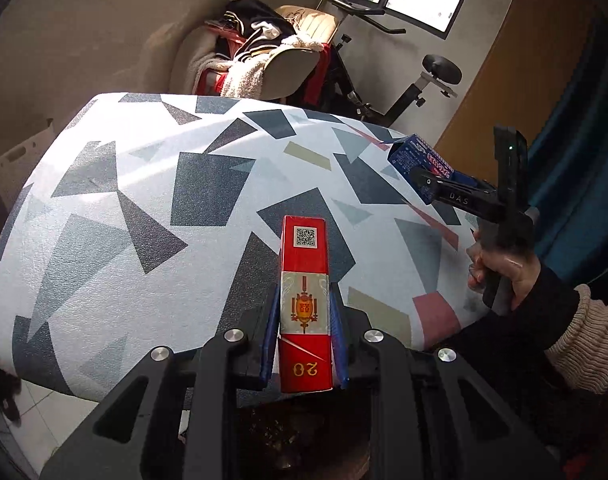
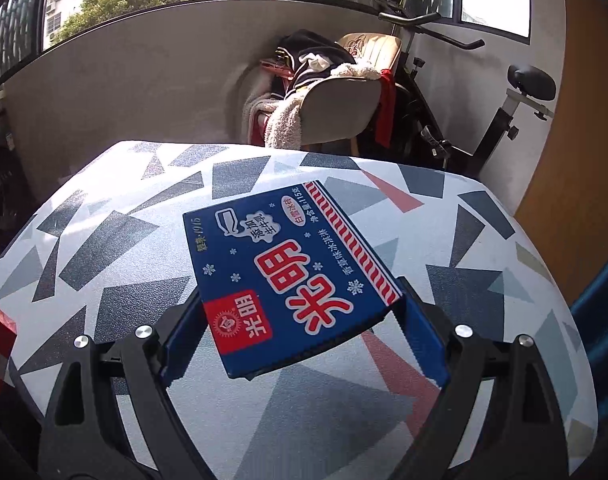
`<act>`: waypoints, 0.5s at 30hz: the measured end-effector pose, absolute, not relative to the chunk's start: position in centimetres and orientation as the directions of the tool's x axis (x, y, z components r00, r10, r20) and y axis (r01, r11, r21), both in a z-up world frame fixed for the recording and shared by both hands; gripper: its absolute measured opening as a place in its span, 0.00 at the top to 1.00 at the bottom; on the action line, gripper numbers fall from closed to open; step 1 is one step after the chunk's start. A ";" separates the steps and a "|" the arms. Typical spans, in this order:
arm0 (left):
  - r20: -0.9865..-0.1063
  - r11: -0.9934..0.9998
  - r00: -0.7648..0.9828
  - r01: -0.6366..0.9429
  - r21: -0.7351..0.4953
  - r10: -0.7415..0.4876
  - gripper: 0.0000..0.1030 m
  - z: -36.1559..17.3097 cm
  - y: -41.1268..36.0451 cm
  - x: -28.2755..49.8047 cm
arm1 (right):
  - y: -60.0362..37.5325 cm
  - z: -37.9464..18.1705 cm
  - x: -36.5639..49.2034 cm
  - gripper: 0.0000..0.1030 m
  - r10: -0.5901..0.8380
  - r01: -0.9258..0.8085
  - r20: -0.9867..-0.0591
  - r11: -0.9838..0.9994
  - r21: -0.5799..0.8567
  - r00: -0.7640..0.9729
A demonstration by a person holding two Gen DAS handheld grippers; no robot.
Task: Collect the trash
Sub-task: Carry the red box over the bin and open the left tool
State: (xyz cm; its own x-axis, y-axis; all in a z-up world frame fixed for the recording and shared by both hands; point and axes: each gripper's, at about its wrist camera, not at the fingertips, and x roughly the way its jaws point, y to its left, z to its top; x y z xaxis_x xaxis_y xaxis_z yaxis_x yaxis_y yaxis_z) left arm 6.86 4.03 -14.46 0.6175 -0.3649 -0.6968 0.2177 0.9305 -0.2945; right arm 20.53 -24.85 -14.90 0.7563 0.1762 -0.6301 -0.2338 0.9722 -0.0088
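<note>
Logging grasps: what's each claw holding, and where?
Left claw pinches the red pack by its lower sides. Right claw grips the blue box by its near side edges.

Both views are fisheye cameras mounted on the hand-held grippers, each looking forward along its 2 fingers and slightly downward onto the white bench patterned with grey, blue and pink geometric shapes (image 1: pixel 143 184) (image 2: pixel 115 240). The left wrist camera sits near the bench's front edge, very close to the red rectangular cardboard pack (image 1: pixel 304 304) filling its lower centre, and sees the right gripper (image 1: pixel 424 180) from the side at far right. The right wrist camera looks across the same bench, close behind the flat blue cardboard carton (image 2: pixel 291 280). Both share the beige clothes-draped chair (image 1: pixel 287 68) (image 2: pixel 340 104) and black exercise bike (image 1: pixel 400 96) (image 2: pixel 484 128) beyond.
</note>
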 end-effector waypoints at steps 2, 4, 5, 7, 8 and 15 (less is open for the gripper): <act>-0.691 0.925 0.616 0.225 -0.305 -0.378 0.78 -14.6 4.0 5.7 | -24.7 -14.4 18.6 0.15 0.195 -0.242 -0.627 0.970 0.009 0.754; -0.688 0.921 0.614 0.230 -0.314 -0.387 0.78 -14.7 3.9 4.7 | -24.6 -14.1 16.6 0.15 0.211 -0.247 -0.626 0.969 0.030 0.750; -0.687 0.917 0.609 0.233 -0.323 -0.396 0.78 -14.9 3.8 4.2 | -24.5 -14.0 15.7 0.15 0.219 -0.248 -0.628 0.968 0.042 0.747; -0.692 0.914 0.598 0.238 -0.327 -0.403 0.78 -15.1 3.5 3.3 | -24.5 -13.9 13.9 0.15 0.231 -0.249 -0.633 0.967 0.063 0.739; -0.696 0.914 0.594 0.244 -0.323 -0.404 0.78 -15.2 3.4 2.9 | -24.4 -13.9 13.1 0.15 0.237 -0.249 -0.635 0.966 0.073 0.735; -0.710 0.908 0.566 0.279 -0.313 -0.419 0.77 -16.2 2.4 0.3 | -24.1 -13.4 7.6 0.15 0.273 -0.268 -0.629 0.958 0.105 0.728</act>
State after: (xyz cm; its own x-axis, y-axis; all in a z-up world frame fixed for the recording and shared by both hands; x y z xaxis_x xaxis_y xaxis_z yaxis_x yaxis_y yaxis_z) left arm 0.33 2.38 -16.16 0.5660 -0.4190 -0.7100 0.2788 0.9078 -0.3134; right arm 7.57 -24.06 -13.44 0.7283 0.2726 -0.6287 -0.2675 0.9578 0.1054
